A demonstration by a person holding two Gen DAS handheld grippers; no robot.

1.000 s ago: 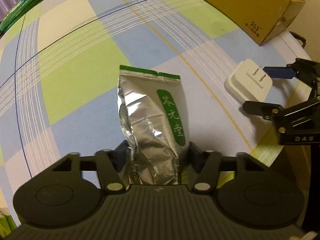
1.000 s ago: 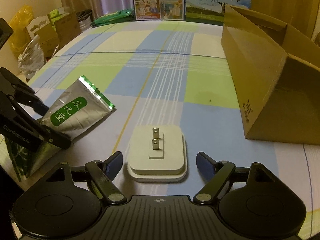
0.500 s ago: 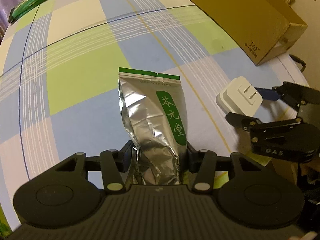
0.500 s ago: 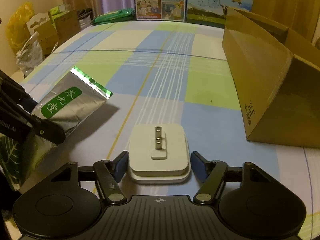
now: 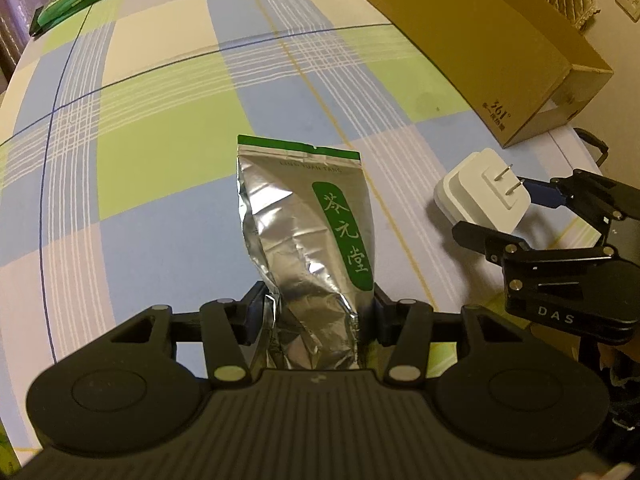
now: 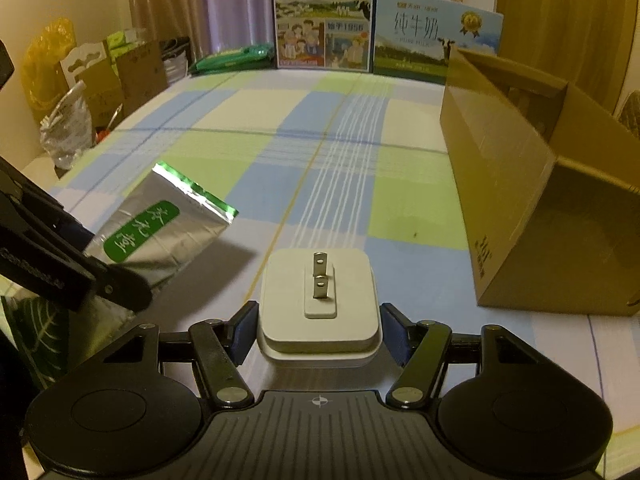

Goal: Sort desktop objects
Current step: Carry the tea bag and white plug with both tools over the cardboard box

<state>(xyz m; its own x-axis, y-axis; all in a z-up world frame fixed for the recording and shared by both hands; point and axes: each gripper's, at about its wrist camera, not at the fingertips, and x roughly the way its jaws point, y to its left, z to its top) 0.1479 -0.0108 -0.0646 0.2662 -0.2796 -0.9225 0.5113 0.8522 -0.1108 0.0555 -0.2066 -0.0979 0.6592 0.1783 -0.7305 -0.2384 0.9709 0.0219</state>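
left gripper [image 5: 318, 310] fingers clamped on a silver foil tea pouch [image 5: 308, 224] at frame centre, right gripper [image 6: 318, 322] fingers clamped on a white plug adapter [image 6: 318, 300], cardboard box [image 6: 532, 216] at right, checked surface [image 5: 160, 140]

Crinkled silver foil on the pouch [image 5: 308, 236], shiny and full of creases, with a matt green label. Smooth white plastic on the charger [image 6: 319, 308], slightly glossy, with two bare metal prongs. Plain brown cardboard for the box [image 6: 516, 208] at 3 o'clock, dull and a little rough. Woven cloth [image 5: 160, 152] in checks, soft and matt. Matt black plastic on the left gripper [image 5: 316, 316] and right gripper [image 6: 319, 328], ribbed near the camera, with small shiny metal pins.
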